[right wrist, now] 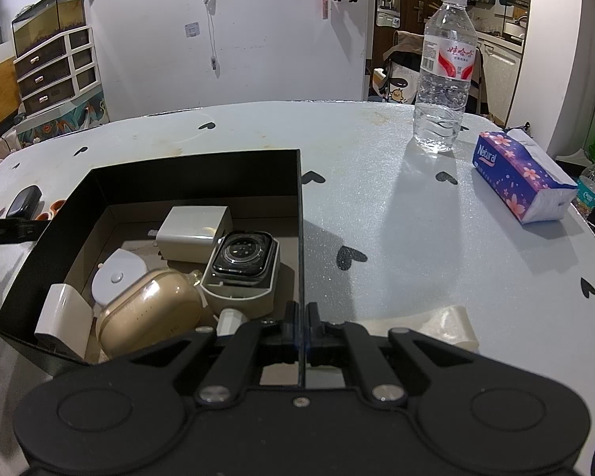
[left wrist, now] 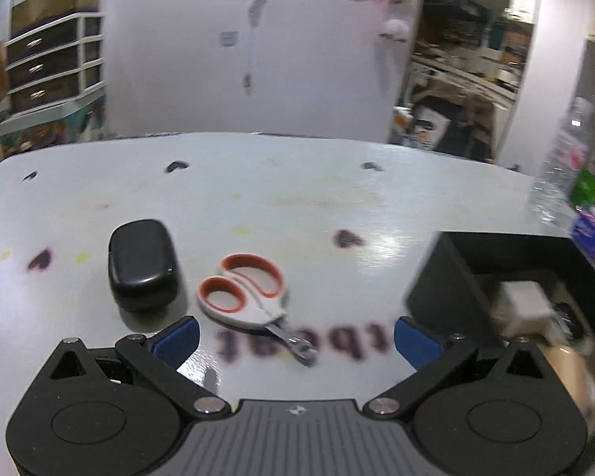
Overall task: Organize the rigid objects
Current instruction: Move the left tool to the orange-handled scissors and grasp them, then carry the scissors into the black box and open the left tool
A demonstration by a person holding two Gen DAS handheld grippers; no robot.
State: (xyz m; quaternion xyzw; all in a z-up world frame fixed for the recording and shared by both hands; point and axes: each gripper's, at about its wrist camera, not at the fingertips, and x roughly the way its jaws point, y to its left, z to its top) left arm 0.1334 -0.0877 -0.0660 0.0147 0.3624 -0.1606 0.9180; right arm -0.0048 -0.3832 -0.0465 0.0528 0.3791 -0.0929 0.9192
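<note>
Left claw [left wrist: 296, 341] is standing wide open with nothing between its blue pads [left wrist: 178, 341], hovering low over the white table [left wrist: 297, 198]. Orange-handled scissors [left wrist: 250, 297] are lying just ahead at twelve o'clock, blades pointing back toward the claw, and a black case [left wrist: 142, 263] is sitting at eleven o'clock, just beside the handles. At three o'clock, the black box [left wrist: 448, 277] is showing blurred. Flat scissors could slip out or skate away if the pads close on the thin blades.

Right claw [right wrist: 302, 317] is clamped shut on the box wall [right wrist: 300, 238], steadying it. Inside the box, a watch [right wrist: 244, 256], a white charger [right wrist: 194, 232] and a beige case [right wrist: 150, 317] are already lying. A tug here could tip the box. At one o'clock, a water bottle [right wrist: 444, 71] is standing well apart.
</note>
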